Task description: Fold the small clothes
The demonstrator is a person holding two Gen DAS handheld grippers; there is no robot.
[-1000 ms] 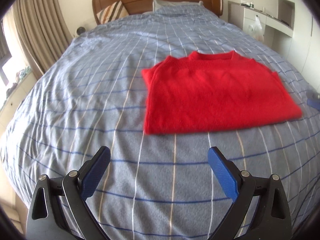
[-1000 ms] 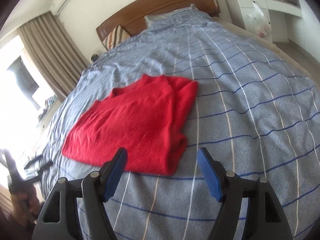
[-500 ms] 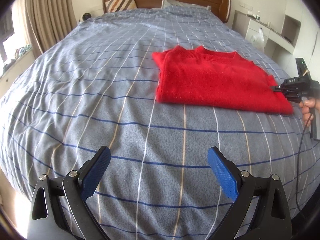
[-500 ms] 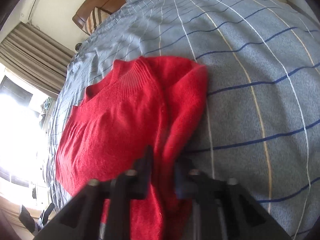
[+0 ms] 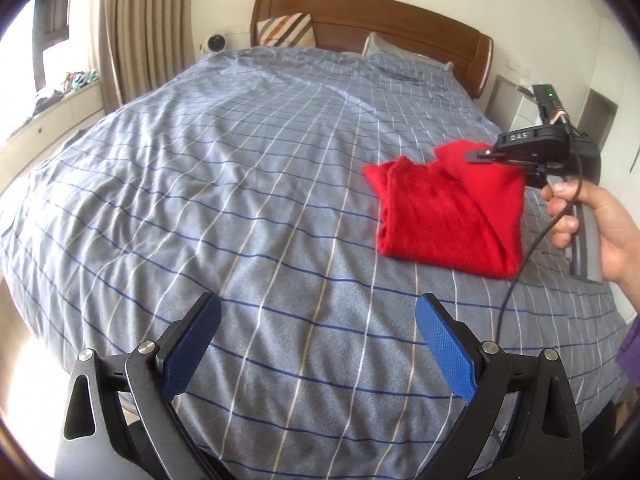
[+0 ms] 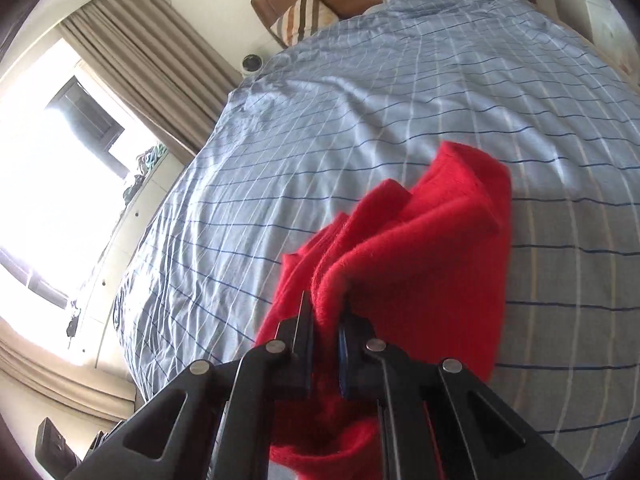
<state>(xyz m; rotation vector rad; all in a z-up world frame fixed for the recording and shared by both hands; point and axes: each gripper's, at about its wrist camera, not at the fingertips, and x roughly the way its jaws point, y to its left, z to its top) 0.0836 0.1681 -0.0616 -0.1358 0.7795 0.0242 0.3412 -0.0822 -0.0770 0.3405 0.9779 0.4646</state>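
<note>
pinching red sweater (image 6: 420, 264) at lifted edge, right gripper (image 6: 326, 320) clenched on knit; rest lies part-folded on checked duvet (image 5: 240, 184), right side. left gripper (image 5: 316, 344) spread wide, empty, well apart. fabric likely soft, light, floppy; grip edges or corners.

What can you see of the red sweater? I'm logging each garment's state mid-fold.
The red sweater is a soft, fuzzy-looking knit with a ribbed round collar. It lies partly folded on the blue checked bedspread, toward the bed's right side. Its right edge is lifted and doubled over toward the collar, pinched in the shut right hand-held gripper. The open left hand-held gripper is well clear of it.
</note>
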